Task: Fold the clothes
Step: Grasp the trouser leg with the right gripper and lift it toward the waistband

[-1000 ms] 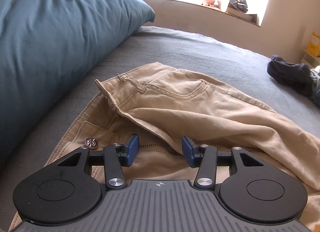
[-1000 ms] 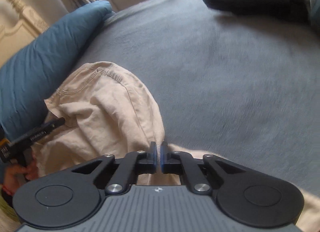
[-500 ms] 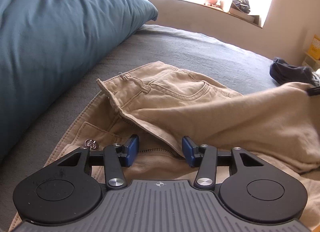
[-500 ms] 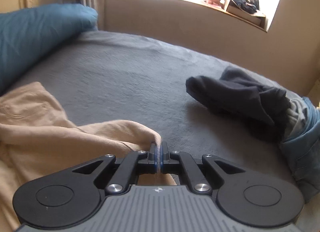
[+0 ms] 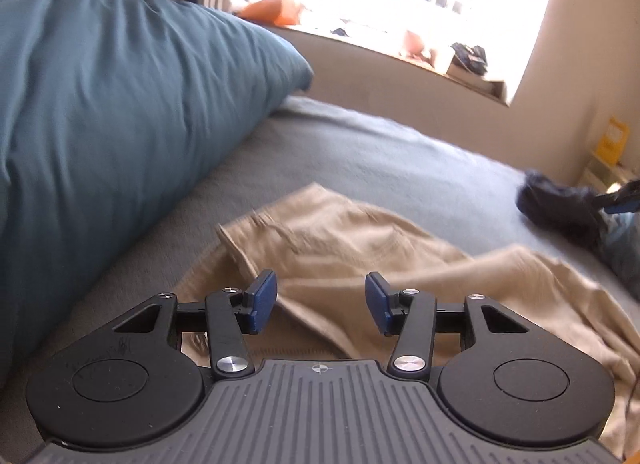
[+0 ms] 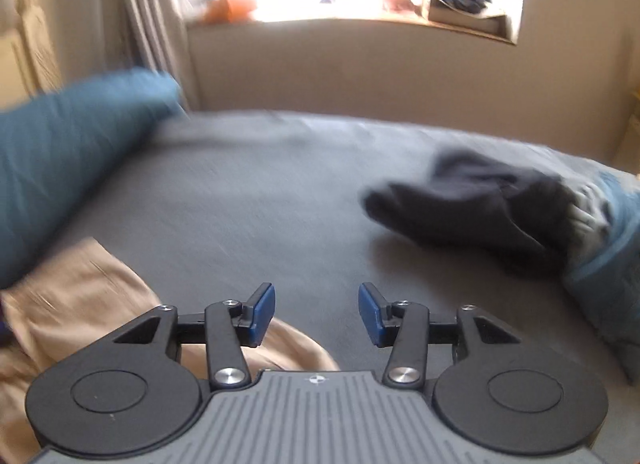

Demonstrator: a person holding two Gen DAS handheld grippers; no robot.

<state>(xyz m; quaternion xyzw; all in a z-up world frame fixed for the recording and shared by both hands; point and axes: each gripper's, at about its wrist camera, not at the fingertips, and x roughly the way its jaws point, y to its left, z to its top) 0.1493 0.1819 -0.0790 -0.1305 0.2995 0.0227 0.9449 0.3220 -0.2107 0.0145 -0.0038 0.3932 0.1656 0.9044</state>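
Khaki trousers (image 5: 360, 248) lie crumpled on the grey bed (image 5: 380, 156), waistband toward the pillow and one leg folded back across them. My left gripper (image 5: 320, 292) hovers just above the waist area. Its jaws are opening and its blue pads touch no cloth. My right gripper (image 6: 316, 304) hangs over bare sheet (image 6: 260, 204) beside the trousers' edge (image 6: 80, 296). Its jaws are opening too, with nothing between them. One of its fingers (image 5: 620, 200) shows at the far right of the left wrist view.
A big teal pillow (image 5: 100, 124) fills the left side of the bed. A dark garment (image 6: 472, 200) and blue jeans (image 6: 608, 264) lie heaped at the right. Beyond the bed are a wall and a cluttered window sill (image 6: 360, 20).
My right gripper carried the trouser leg across, then let go of it and rose; its jaws now stand apart. My left gripper lifted slightly off the waistband.
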